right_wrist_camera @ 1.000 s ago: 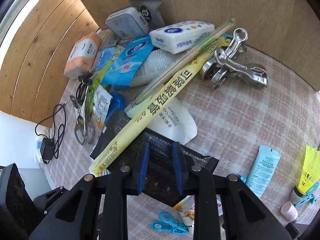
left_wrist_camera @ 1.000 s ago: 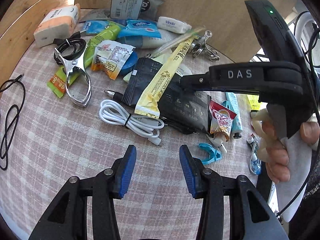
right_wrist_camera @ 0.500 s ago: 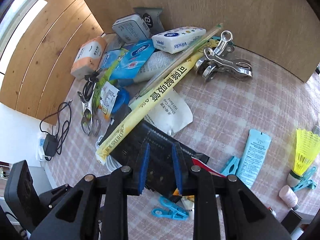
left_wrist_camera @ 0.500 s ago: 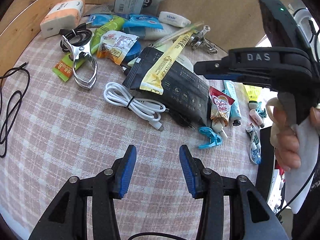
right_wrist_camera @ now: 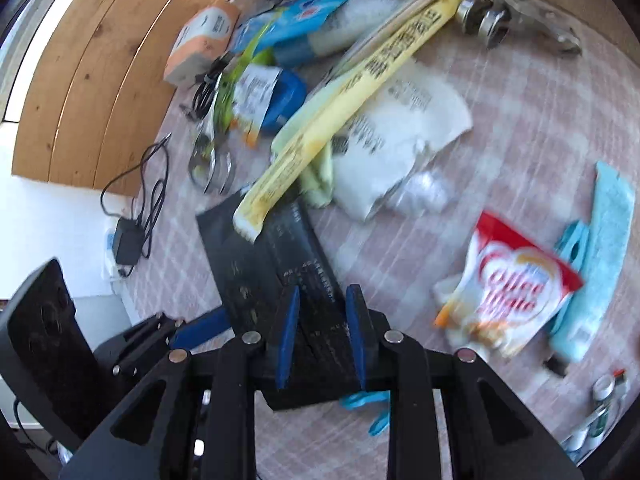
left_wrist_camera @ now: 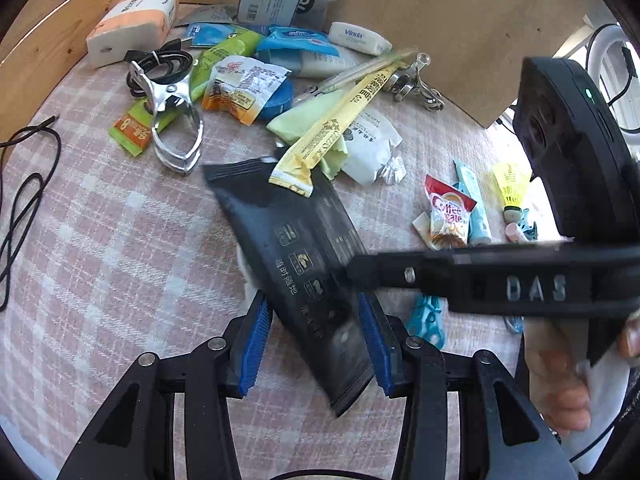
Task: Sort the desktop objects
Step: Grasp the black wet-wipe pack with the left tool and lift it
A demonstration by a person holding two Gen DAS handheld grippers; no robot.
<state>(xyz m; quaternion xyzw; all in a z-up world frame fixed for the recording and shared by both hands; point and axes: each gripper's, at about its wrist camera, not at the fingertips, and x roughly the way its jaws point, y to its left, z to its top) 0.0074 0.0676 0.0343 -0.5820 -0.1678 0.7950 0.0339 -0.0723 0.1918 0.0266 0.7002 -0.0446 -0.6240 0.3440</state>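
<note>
Black pouch (left_wrist_camera: 296, 264) is the landmark, lying slantwise on the pink plaid tablecloth (left_wrist_camera: 104, 240). Right gripper (right_wrist_camera: 322, 330) clamps the pouch's near end between its blue pads, jaws narrow. Left gripper (left_wrist_camera: 316, 340) straddles the same end, pads spread wider than the pouch; can't tell whether they touch it. Long yellow sachet (left_wrist_camera: 340, 120) overlaps the pouch's far corner. Coffee-mate packet (left_wrist_camera: 450, 216) sits to the pouch's right, blue clip (left_wrist_camera: 426, 318) just beside its near right edge. Metal clamp (left_wrist_camera: 174, 120) lies beyond the far left corner (right-wrist view is blurred).
</note>
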